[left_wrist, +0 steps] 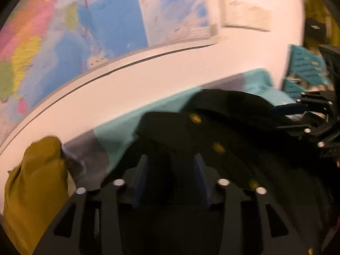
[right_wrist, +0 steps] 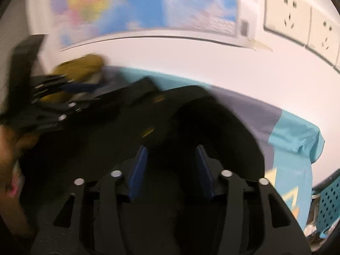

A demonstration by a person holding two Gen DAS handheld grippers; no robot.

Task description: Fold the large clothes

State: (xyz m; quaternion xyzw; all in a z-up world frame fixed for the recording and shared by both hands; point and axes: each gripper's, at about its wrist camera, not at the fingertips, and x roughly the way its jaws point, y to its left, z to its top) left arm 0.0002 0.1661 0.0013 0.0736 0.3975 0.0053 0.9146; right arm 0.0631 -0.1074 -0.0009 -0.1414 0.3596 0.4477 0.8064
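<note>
A black garment (left_wrist: 223, 127) with gold buttons lies rumpled on a teal and grey sheet (left_wrist: 119, 131). My left gripper (left_wrist: 171, 159) hovers over its near part, its blue pads (left_wrist: 142, 176) apart with only dark cloth seen beyond them, and nothing is pinched. The right gripper (left_wrist: 306, 110) shows at the right edge of that view. In the right wrist view the same black garment (right_wrist: 106, 138) fills the middle. My right gripper (right_wrist: 171, 148) stands open above it, pads (right_wrist: 138, 170) apart and bare. The left gripper (right_wrist: 63, 93) is blurred at the left.
A mustard cloth (left_wrist: 36, 180) lies at the sheet's left end, against the white wall. A coloured map (left_wrist: 95, 21) and wall sockets (right_wrist: 289, 10) hang above. A teal perforated basket (right_wrist: 327, 201) stands at the lower right beside the sheet (right_wrist: 293, 131).
</note>
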